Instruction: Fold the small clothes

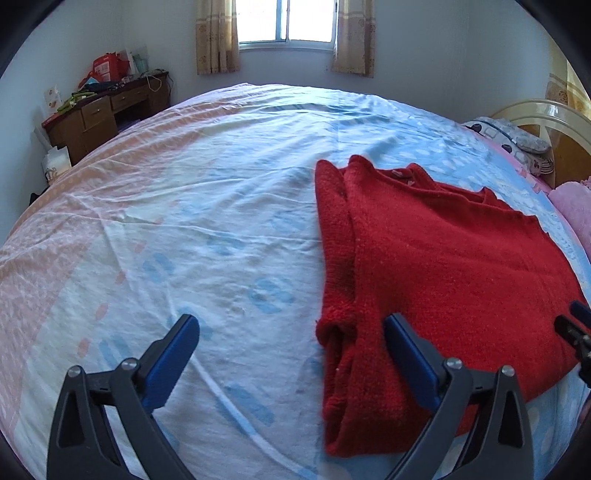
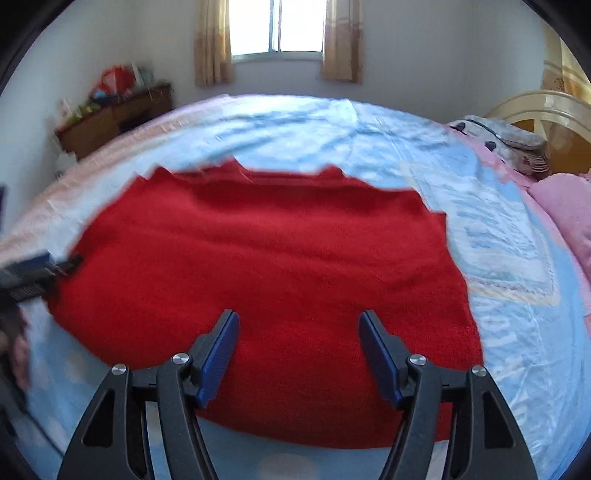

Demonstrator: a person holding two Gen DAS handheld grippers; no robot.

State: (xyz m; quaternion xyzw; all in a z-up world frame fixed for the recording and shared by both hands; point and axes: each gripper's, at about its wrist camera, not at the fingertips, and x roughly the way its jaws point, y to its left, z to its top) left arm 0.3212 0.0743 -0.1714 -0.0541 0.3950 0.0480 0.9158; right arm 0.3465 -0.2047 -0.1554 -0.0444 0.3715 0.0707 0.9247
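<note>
Bedroom scene, both wrist views. A wide bed (image 1: 229, 155) fills most of each picture, covered by a creased sheet (image 1: 184, 229) printed in pale blue and white, shading to peach along its left side. The red sweater (image 1: 436, 258) lies flat on the right half of the sheet, its left sleeve (image 1: 334, 258) folded lengthwise along the body with the cuff toward the camera; in the right wrist view the same garment spreads across the middle of the bed. The left gripper (image 1: 291, 326) hovers with its jaws spread wide, one blue pad over bare sheet, the other over the sweater's near left part, nothing clamped between them. The right gripper (image 2: 299, 319) stands moderately open above the sweater's near hem, also gripping nothing; whether its tips touch the knit cannot be told. Far wall: a bright window (image 1: 286, 20) flanked by short beige curtains (image 1: 216, 37). Left corner: a brown wooden desk (image 1: 103, 110) cluttered with a red bag (image 1: 107, 66) and small items. Right edge: a cream headboard (image 1: 543, 114), a patterned pillow (image 1: 517, 140) and a pink blanket (image 1: 576, 206)
</note>
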